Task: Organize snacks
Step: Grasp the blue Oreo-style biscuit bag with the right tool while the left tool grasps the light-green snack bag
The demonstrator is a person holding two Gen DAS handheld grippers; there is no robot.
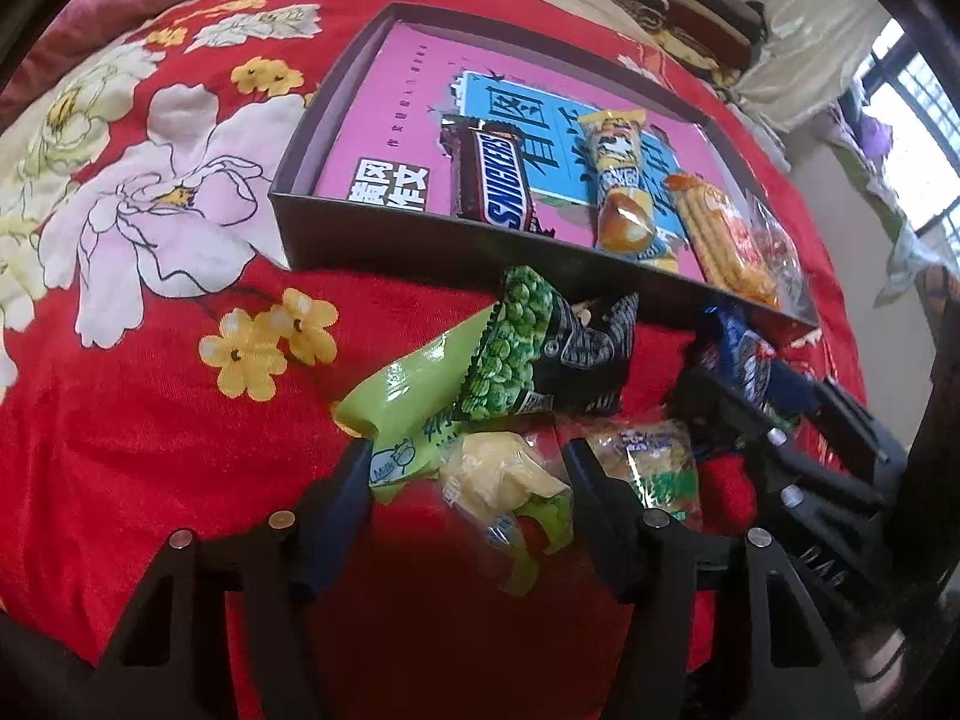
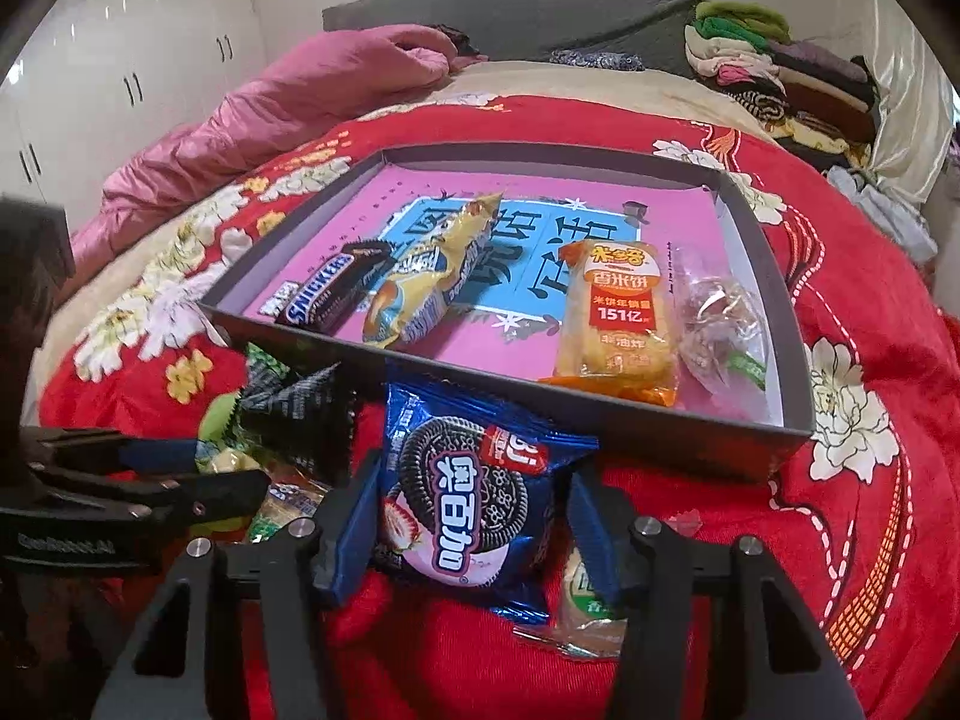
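Observation:
A dark shallow box (image 1: 384, 243) (image 2: 528, 384) with a pink book as its floor lies on the red floral bedspread. In it lie a Snickers bar (image 1: 498, 180) (image 2: 327, 294), a yellow snack pack (image 1: 621, 186) (image 2: 429, 282), an orange rice-cracker pack (image 1: 723, 237) (image 2: 618, 312) and a clear candy bag (image 2: 720, 324). My left gripper (image 1: 465, 474) is open around a light green milk-candy pack (image 1: 498, 480); a green pea pack (image 1: 528, 348) lies beyond it. My right gripper (image 2: 471, 507) is open around a blue Oreo pack (image 2: 474, 492).
A small cracker pack (image 1: 651, 465) lies right of the left gripper; another (image 2: 585, 600) lies under the right one. A pink quilt (image 2: 270, 102) and a pile of folded clothes (image 2: 780, 72) lie at the bed's far end. White wardrobes (image 2: 120, 78) stand left.

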